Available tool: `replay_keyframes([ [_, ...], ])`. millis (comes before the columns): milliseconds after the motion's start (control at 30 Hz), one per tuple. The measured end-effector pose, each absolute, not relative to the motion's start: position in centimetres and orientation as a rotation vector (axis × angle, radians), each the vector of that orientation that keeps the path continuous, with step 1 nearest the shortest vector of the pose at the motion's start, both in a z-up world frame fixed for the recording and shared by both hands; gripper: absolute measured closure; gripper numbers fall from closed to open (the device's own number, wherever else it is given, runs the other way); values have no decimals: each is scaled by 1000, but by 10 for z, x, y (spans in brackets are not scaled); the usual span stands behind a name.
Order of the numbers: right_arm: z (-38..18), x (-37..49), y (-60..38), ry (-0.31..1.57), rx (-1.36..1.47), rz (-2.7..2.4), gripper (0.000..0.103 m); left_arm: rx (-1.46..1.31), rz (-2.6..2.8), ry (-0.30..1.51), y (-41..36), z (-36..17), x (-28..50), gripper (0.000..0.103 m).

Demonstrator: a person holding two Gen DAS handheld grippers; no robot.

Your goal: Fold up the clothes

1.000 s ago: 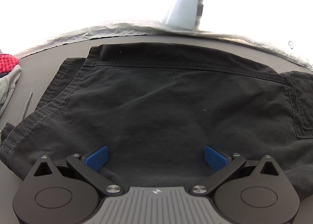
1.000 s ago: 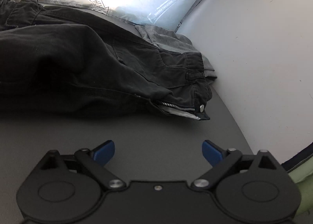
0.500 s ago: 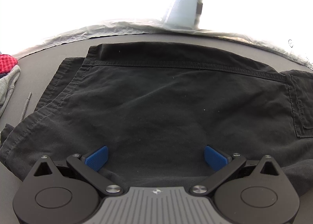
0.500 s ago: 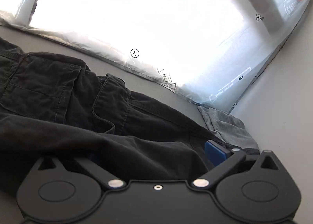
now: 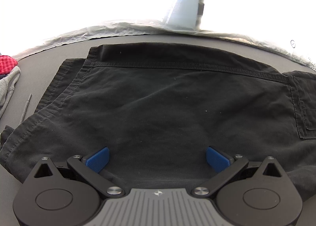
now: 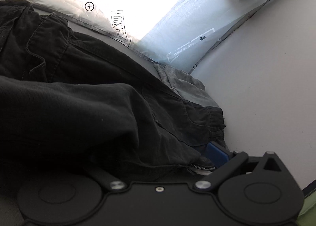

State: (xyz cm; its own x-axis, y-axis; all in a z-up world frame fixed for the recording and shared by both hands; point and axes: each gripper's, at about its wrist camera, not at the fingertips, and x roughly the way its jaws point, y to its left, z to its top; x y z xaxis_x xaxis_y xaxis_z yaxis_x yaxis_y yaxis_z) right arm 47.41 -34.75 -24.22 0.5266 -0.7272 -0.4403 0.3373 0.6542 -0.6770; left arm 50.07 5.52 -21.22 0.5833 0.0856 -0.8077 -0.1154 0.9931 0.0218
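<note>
One pair of black cotton-twill trousers (image 5: 167,107) is the work in hand, spread on a dark grey matte tabletop (image 5: 49,64) directly ahead of and under the left gripper (image 5: 157,158). Its leg panel lies fairly flat there, hem edges stacked at the far left, a double-stitched seam across the far side and a patch pocket off to the right. By my reading the fold is only part done: the legs look laid together, but the waist end bunches in soft humps in front of the right gripper (image 6: 158,163), fly open and metal zipper teeth (image 6: 198,166) showing just ahead of its right blue ribbed pad (image 6: 216,154); a further fold and a smoothing seem left.

The left gripper stands released, both blue pads wide apart with flat cloth between them, neither visibly pinching. The right gripper's jaws are spread to their widest, having just been opening; the cloth heaps over the left pad and hides it, and nothing shows it gripped.

Beyond the waist lies a crumpled grey knit garment (image 6: 185,84). Left of the left gripper sit another grey fabric piece (image 5: 7,88) and a red checked cloth (image 5: 7,64). Glossy translucent plastic sheeting (image 5: 138,26) printed with carrots rims the far side
</note>
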Motion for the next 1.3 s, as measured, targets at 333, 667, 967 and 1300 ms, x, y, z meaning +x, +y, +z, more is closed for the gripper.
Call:
replay_keyframes([
  [333, -242, 416, -358, 840, -459, -664, 1, -32, 113, 936, 56, -213, 501, 0],
  [667, -234, 397, -384, 785, -330, -525, 0, -26, 89, 959, 60, -211, 504, 0],
  [967, -227, 407, -352, 713, -504, -457, 1, -26, 87, 968, 62, -212, 504, 0],
  [1300, -226, 389, -387, 764, -380, -509, 1, -25, 83, 987, 63, -211, 506, 0],
])
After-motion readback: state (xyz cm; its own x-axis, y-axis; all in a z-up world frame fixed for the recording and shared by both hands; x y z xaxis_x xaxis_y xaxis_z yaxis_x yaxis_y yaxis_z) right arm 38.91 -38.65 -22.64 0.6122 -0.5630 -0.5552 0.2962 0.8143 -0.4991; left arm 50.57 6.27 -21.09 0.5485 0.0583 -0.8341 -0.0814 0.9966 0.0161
